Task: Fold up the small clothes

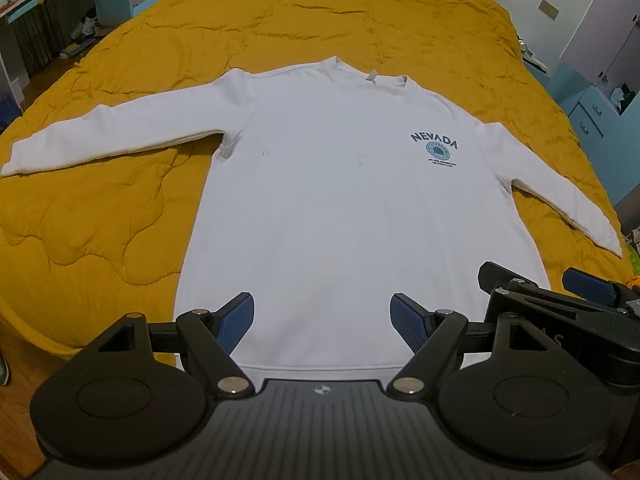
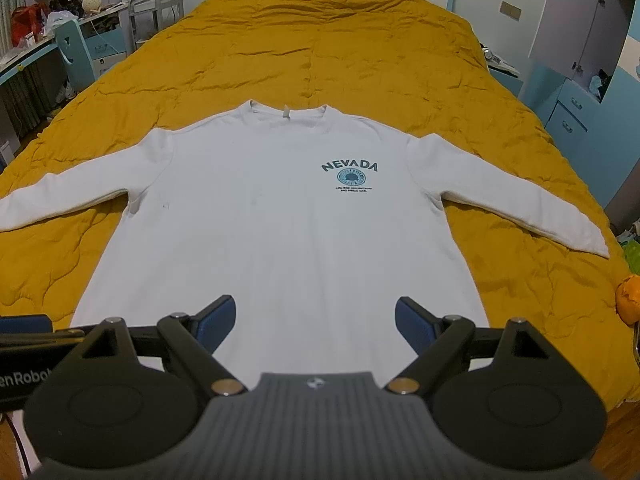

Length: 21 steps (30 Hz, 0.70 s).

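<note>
white sweatshirt flat on yellow bed | left gripper jaws wide open, empty | right gripper jaws wide open, empty

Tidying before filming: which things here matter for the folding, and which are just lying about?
Job:
white sweatshirt
yellow quilt under it
left gripper, open
right gripper, open

Lying about:
orange object at bed's edge
shoes on floor
shelf clutter

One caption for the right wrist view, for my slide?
Open right gripper above the hem of a flat white sweatshirt on a mustard quilt.
</note>
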Tool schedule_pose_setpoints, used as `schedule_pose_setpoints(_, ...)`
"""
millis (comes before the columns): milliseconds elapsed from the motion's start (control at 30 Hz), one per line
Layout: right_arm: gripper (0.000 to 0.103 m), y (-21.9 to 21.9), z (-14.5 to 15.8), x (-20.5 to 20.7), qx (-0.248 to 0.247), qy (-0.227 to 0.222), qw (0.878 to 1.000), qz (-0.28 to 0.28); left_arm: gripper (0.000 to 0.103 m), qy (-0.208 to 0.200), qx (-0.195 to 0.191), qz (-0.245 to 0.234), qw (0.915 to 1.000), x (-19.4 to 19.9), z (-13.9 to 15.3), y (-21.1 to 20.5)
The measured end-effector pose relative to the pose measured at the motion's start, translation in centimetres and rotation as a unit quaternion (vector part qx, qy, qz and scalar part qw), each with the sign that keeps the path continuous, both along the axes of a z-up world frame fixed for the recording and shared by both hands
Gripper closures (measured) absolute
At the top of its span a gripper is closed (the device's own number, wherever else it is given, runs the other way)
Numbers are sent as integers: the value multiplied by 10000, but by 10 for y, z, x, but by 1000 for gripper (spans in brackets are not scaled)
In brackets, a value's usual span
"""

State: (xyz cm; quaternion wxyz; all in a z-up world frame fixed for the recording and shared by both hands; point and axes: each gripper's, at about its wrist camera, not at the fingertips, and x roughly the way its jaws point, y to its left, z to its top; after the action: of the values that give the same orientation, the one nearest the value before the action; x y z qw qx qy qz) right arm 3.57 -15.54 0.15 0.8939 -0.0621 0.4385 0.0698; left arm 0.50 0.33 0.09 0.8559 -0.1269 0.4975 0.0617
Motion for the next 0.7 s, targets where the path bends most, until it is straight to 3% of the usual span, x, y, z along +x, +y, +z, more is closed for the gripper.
schedule_pose_setpoints(700, 20, -3, -1, 0, 32, 32, 10000, -38, 12, 4, -21, -12, 10000, -1, -3, 0)
